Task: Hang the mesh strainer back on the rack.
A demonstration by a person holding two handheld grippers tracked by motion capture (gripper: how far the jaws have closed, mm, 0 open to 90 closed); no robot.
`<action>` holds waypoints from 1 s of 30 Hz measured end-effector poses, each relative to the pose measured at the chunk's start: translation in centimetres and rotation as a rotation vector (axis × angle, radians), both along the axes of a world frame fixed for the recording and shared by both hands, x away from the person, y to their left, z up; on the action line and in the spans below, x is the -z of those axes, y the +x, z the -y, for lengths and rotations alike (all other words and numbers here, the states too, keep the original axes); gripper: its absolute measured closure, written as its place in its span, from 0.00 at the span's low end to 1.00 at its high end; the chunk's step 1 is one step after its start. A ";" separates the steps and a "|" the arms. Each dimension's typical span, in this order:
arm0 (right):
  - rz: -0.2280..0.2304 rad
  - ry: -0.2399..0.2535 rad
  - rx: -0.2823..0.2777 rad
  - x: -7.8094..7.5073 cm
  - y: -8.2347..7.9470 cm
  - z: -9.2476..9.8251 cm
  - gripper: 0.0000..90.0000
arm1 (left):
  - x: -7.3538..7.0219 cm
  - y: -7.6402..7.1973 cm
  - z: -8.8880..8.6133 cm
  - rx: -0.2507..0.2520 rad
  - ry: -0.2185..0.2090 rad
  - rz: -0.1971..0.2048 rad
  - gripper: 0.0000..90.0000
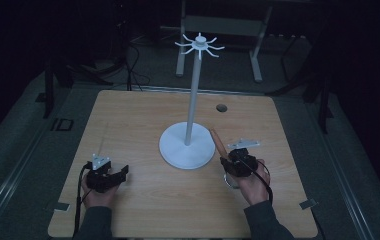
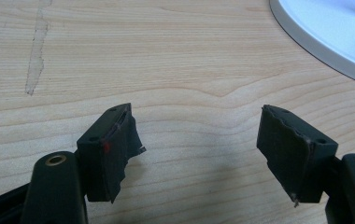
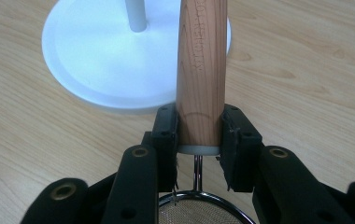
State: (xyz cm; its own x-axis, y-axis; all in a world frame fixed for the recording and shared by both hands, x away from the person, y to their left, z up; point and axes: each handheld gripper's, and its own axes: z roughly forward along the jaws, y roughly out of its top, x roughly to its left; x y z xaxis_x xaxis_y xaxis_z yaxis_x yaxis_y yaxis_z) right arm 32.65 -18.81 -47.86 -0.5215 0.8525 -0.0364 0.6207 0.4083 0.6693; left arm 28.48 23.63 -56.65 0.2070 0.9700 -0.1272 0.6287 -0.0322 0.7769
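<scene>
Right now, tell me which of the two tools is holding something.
The right tool: its jaws clamp the wooden handle of a mesh strainer. The left tool rests open over bare table, gripping nothing.

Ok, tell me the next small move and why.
Probably lift the strainer clear of the table. The right gripper is shut on its wooden handle beside the stand, whose hooks sit high on the pole. The left gripper is open, holding nothing.
</scene>
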 end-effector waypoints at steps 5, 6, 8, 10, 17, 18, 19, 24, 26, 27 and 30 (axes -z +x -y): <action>0.016 0.011 0.001 -0.4 0.0 -0.2 0.77 | 0.0 0.0 0.0 0.000 0.000 0.001 0.31; 0.020 0.012 0.001 -0.4 0.0 -0.2 0.77 | 0.0 0.0 0.0 0.000 -0.001 0.000 0.31; 0.027 0.019 0.004 -0.6 0.0 -0.3 0.77 | 0.0 0.0 0.0 0.000 0.000 0.000 0.31; 0.034 0.022 0.007 -0.7 0.0 -0.3 0.77 | 0.0 0.0 0.0 0.000 -0.001 0.001 0.31; 0.060 0.033 0.015 -1.3 0.0 -0.4 0.77 | 0.0 0.0 0.0 0.000 -0.002 0.001 0.31; 0.064 0.036 0.016 -1.4 0.0 -0.4 0.77 | 0.0 0.0 0.0 0.000 -0.002 0.001 0.31; 0.070 0.036 0.017 -1.5 0.0 -0.4 0.77 | 0.0 0.0 0.0 0.000 -0.003 0.001 0.31; 0.095 0.047 0.022 -2.0 -0.1 -0.4 0.77 | 0.0 0.0 0.0 -0.001 -0.003 0.001 0.31; 0.102 0.055 0.022 -2.1 -0.1 -0.4 0.77 | 0.0 0.0 0.0 0.000 -0.001 0.001 0.31; 0.105 0.058 0.021 -2.2 -0.1 -0.4 0.77 | 0.0 0.0 0.0 0.000 -0.001 0.001 0.31; 0.117 0.070 0.017 -2.4 -0.1 -0.4 0.77 | 0.0 0.0 0.0 -0.001 -0.002 0.001 0.31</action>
